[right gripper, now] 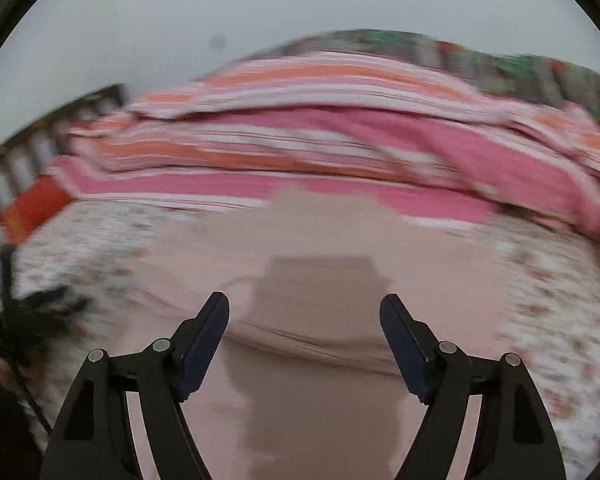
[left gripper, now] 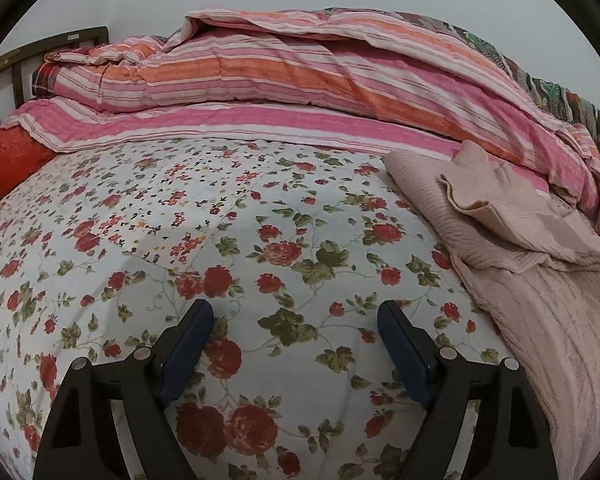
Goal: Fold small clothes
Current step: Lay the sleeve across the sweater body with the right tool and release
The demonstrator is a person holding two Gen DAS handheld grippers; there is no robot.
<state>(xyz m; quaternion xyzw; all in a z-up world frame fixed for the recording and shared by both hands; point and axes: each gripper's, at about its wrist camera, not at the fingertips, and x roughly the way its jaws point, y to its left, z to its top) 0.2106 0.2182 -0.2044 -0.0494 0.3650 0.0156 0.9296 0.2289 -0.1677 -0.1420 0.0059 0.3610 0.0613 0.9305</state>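
A pale pink ribbed garment [left gripper: 512, 240] lies on the flowered bedspread [left gripper: 220, 240], at the right in the left wrist view, with one part folded over on top. My left gripper [left gripper: 294, 308] stands open over bare bedspread to the left of the garment, nothing between its fingers. In the blurred right wrist view the same garment [right gripper: 320, 248] fills the middle. My right gripper [right gripper: 304, 304] hangs open just above it, its shadow falling on the cloth. Nothing is held between its fingers.
A rolled pink and orange striped quilt [left gripper: 300, 80] lies across the far side of the bed. A dark wooden headboard [left gripper: 4, 76] and an orange-red pillow [left gripper: 8, 160] are at the far left. A hand and a dark cable [right gripper: 4, 360] show at the right wrist view's left edge.
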